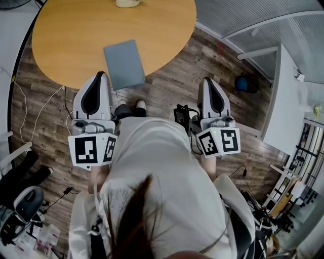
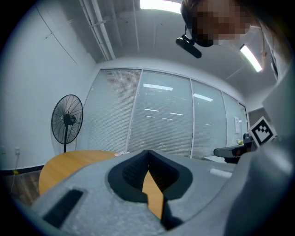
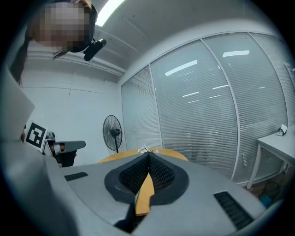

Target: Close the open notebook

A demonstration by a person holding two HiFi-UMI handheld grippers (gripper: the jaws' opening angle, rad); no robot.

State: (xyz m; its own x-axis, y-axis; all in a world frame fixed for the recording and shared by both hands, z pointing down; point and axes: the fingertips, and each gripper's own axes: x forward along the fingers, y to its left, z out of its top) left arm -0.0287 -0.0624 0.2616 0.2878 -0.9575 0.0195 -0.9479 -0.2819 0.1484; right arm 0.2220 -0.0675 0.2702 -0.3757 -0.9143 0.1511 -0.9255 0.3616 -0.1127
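I'm standing in what is looking like an office meeting room: glass partition walls (image 2: 166, 120) with closed blinds are enclosing it, strip lights (image 2: 251, 57) are glowing overhead, a pedestal fan (image 2: 67, 120) is standing near the round wooden worktop (image 1: 71, 45), and cables (image 1: 35, 116) are trailing across the plank floor (image 1: 167, 91).

A: Table (image 1: 76, 35)?
B: Oval, wood top, orange-brown, plain surface. Far end cut off by top of head view.
A: What's on it?
B: Two things. Grey notebook (image 1: 124, 64), lying flat, cover up, looks shut, slightly skewed to the rim. It sits at the near edge; can't tell whether its near end overhangs.
A: Other one?
B: Pale object (image 1: 127, 3) at far side, mostly out of frame, can't ID. Well apart from notebook.
A: Under the table?
B: Dark wood-plank floor (image 1: 167, 96). Thin white cable (image 1: 24, 106) on it, left side.
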